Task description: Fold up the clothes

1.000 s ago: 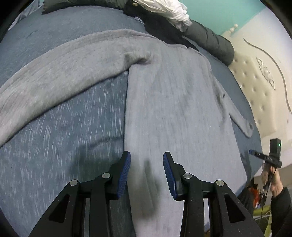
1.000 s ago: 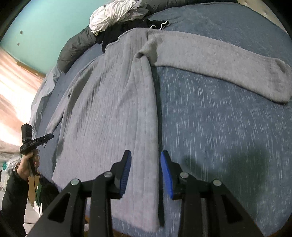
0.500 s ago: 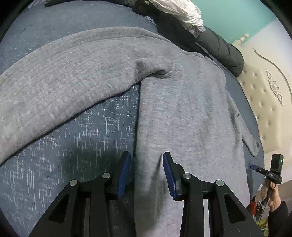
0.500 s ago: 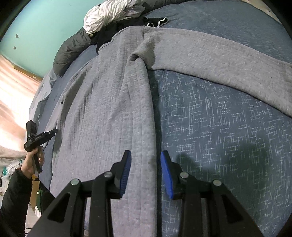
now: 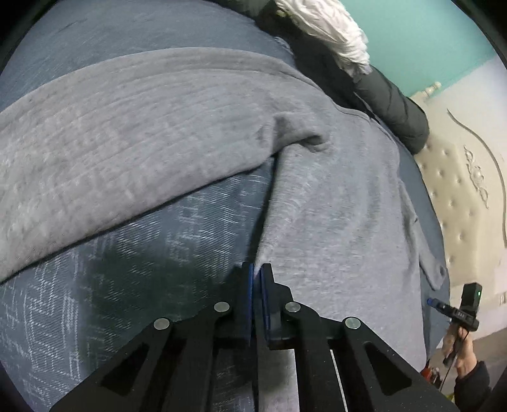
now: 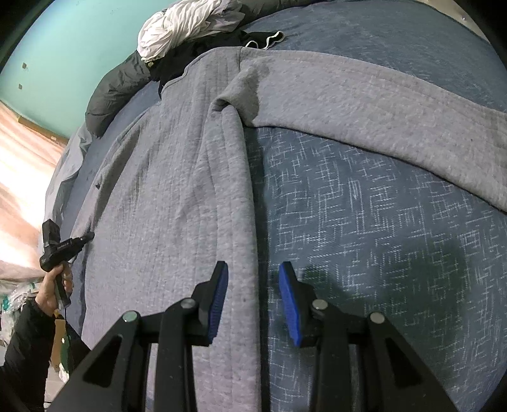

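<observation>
A grey knit sweater (image 5: 332,222) lies flat on a blue patterned bedspread (image 5: 142,269), one sleeve (image 5: 126,142) stretched out to the left. In the left wrist view my left gripper (image 5: 257,272) is closing, its blue pads pinching the sweater's side edge below the armpit. In the right wrist view the same sweater (image 6: 164,206) spreads to the left, and its other sleeve (image 6: 364,104) runs off to the right. My right gripper (image 6: 253,279) stands open, straddling that side's edge over the bedspread (image 6: 364,222).
Dark jackets (image 5: 389,104) and a white garment (image 5: 329,28) are piled at the bed's far end, before a teal wall. A tufted cream headboard (image 5: 459,206) lies to the right. A person's hand holds a small black device (image 6: 55,247) beyond the sweater's far edge, also seen as the device (image 5: 465,307).
My left gripper has sunk toward the bed and shut on the sweater's side edge. The right gripper came slightly lower and closer to its edge, jaws unchanged.
</observation>
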{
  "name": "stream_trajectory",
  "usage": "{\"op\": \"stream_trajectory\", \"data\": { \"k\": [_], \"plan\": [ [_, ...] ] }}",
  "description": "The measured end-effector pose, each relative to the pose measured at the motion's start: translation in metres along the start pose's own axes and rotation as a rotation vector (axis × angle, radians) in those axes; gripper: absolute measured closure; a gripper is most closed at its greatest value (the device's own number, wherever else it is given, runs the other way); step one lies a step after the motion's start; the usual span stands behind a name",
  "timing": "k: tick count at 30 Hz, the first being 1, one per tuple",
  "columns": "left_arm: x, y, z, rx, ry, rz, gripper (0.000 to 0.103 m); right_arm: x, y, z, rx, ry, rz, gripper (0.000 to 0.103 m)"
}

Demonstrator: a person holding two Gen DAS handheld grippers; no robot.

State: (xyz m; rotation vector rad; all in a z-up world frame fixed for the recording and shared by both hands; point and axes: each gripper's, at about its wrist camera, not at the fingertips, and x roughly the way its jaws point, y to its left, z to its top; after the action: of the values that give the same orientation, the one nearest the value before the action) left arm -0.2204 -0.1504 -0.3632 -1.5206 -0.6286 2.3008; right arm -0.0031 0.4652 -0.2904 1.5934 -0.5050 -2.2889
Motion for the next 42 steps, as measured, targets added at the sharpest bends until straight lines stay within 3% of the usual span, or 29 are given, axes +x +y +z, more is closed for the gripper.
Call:
{"op": "stream_trajectory", "data": {
  "k": [2,6,8,12,19,23,27,31,37,40,42],
  "plan": [
    [-0.011,0.003,0.0,0.002,-0.018,0.001,0.075,0.0,0.003,0.0,-0.011,0.002,-0.002,0.07],
    [-0.045,0.02,0.012,0.034,-0.062,0.09,0.071,-0.001,0.009,0.001,-0.038,0.005,-0.014,0.07],
    [-0.063,0.035,0.021,0.041,-0.088,0.153,0.06,-0.002,0.01,0.001,-0.041,0.0,-0.01,0.07],
    [-0.099,0.076,0.036,0.034,-0.122,0.286,0.056,-0.002,0.012,0.004,-0.041,-0.005,-0.012,0.07],
    [-0.135,0.143,0.047,-0.031,-0.153,0.409,0.047,0.006,0.023,0.007,-0.05,0.009,-0.024,0.07],
    [-0.137,0.163,0.047,-0.036,-0.136,0.447,0.047,0.009,0.032,0.009,-0.086,0.025,-0.048,0.07],
    [-0.131,0.171,0.047,-0.011,-0.112,0.437,0.05,0.011,0.039,0.012,-0.097,0.03,-0.057,0.07],
    [-0.128,0.168,0.046,0.037,-0.09,0.43,0.103,0.014,0.045,0.014,-0.108,0.037,-0.065,0.07],
    [-0.144,0.168,0.045,0.072,-0.117,0.421,0.103,0.019,0.051,0.017,-0.116,0.045,-0.065,0.07],
    [-0.158,0.171,0.048,0.08,-0.142,0.468,0.102,0.021,0.055,0.017,-0.121,0.046,-0.06,0.07],
    [-0.167,0.18,0.049,0.029,-0.151,0.488,0.087,0.022,0.056,0.017,-0.122,0.047,-0.057,0.07]
  ]
}}
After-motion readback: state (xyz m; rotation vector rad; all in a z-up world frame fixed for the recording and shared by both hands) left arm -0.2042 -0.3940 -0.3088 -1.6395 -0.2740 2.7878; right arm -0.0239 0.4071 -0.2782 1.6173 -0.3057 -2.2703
